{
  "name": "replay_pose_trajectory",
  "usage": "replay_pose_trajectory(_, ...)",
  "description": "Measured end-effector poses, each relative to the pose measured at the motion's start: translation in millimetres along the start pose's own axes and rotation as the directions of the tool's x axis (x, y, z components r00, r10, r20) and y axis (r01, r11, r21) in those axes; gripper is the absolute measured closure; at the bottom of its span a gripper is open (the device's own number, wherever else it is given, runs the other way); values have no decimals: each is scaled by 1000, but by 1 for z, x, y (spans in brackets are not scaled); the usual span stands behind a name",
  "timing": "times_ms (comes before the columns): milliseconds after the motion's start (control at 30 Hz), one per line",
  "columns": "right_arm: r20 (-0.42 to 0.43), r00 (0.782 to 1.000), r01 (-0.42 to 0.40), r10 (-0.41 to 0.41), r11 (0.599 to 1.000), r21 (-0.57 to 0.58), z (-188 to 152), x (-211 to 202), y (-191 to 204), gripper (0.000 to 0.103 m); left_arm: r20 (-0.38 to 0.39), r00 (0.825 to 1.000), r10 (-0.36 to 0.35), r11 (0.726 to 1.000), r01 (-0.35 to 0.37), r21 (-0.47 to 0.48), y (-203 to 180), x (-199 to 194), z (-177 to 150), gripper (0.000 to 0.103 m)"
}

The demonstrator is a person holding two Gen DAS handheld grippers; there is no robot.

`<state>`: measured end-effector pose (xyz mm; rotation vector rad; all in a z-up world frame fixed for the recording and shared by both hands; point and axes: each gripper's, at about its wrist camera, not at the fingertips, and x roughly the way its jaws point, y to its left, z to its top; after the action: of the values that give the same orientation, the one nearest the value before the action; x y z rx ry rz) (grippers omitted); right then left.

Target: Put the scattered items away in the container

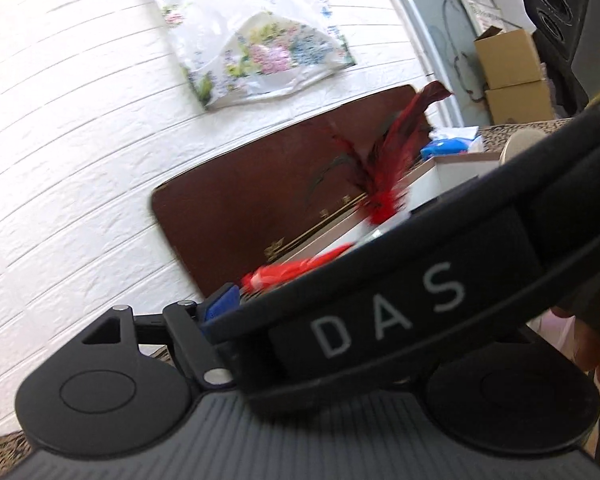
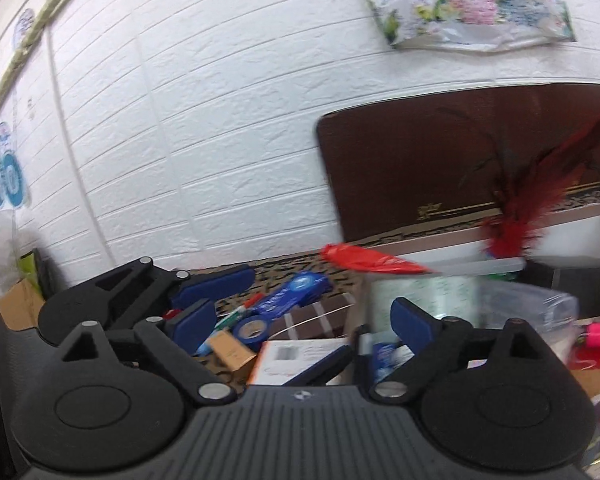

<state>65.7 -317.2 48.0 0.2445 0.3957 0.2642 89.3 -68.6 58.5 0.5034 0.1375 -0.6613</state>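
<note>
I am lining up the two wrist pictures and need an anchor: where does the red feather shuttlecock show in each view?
Left wrist: the red feather shuttlecock stands right of centre, over the white container's rim, just above the black gripper body crossing the frame.
Right wrist: it sits at the right edge, again over the rim.
Shared landmark: the dark brown board against the white brick wall behind it.
</note>
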Motion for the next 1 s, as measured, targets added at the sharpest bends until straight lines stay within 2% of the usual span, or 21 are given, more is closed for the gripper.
replay_pose_trajectory(200, -37, 993, -117, 115, 992, -41, -17, 12, 53, 2, -40, 996, 79, 996, -80, -29, 30, -45, -36, 23)
replay_pose_trajectory(400, -99, 971, -225, 218, 972, -69, -40, 41, 112, 1, -128, 977, 170, 983, -178, -53, 71, -82, -83, 22)
replay_pose_trajectory(567, -149, 938, -323, 314, 945, -45, -58, 74, 156, 0, -192, 944, 268, 959, -280, -38, 107, -105, -122, 21)
replay_pose_trajectory(667, -179, 920, -361, 349, 931, -43, -64, 94, 179, 0, -236, 924, 299, 947, -317, -43, 131, -114, -142, 20)
replay_pose_trajectory(800, -201, 907, -390, 370, 918, -69, -69, 119, 206, 0, -275, 906, 322, 938, -344, -36, 162, -119, -164, 17)
replay_pose_trajectory(1000, -233, 896, -401, 379, 915, -53, -69, 165, 226, 0, -303, 876, 375, 926, -368, 80, 202, -105, -193, 16)
